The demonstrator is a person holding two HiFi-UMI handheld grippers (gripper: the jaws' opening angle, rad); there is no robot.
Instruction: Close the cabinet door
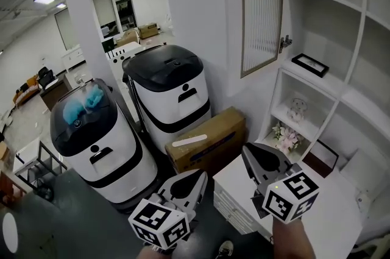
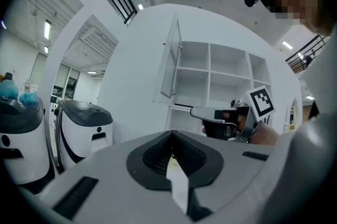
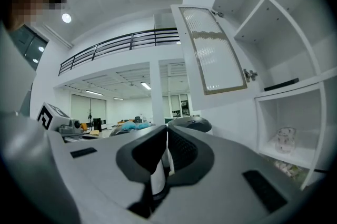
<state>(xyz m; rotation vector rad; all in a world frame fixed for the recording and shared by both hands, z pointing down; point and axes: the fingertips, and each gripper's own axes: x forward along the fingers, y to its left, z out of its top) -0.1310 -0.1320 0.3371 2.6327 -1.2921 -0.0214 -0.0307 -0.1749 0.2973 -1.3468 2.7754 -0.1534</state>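
The white cabinet door (image 1: 262,8), with a ribbed glass panel and a small metal latch (image 1: 284,42) on its edge, stands swung open to the left of the open shelves (image 1: 329,26). It also shows in the left gripper view as the door (image 2: 169,67) and in the right gripper view as the door (image 3: 213,49). My left gripper (image 1: 198,177) is low in the head view, shut and empty, well below the door. My right gripper (image 1: 248,151) is beside it, also shut and empty, pointing towards the lower shelves. Neither touches the door. The jaws of each gripper, left (image 2: 172,157) and right (image 3: 166,152), meet.
Two white bins with black lids (image 1: 167,90) (image 1: 91,136) stand left of the cabinet, with a cardboard box (image 1: 207,142) on the floor between them and the shelves. A low white drawer unit (image 1: 317,215) lies under my right gripper. The shelves hold a picture frame (image 1: 309,64), a glass (image 1: 296,108) and flowers (image 1: 285,137).
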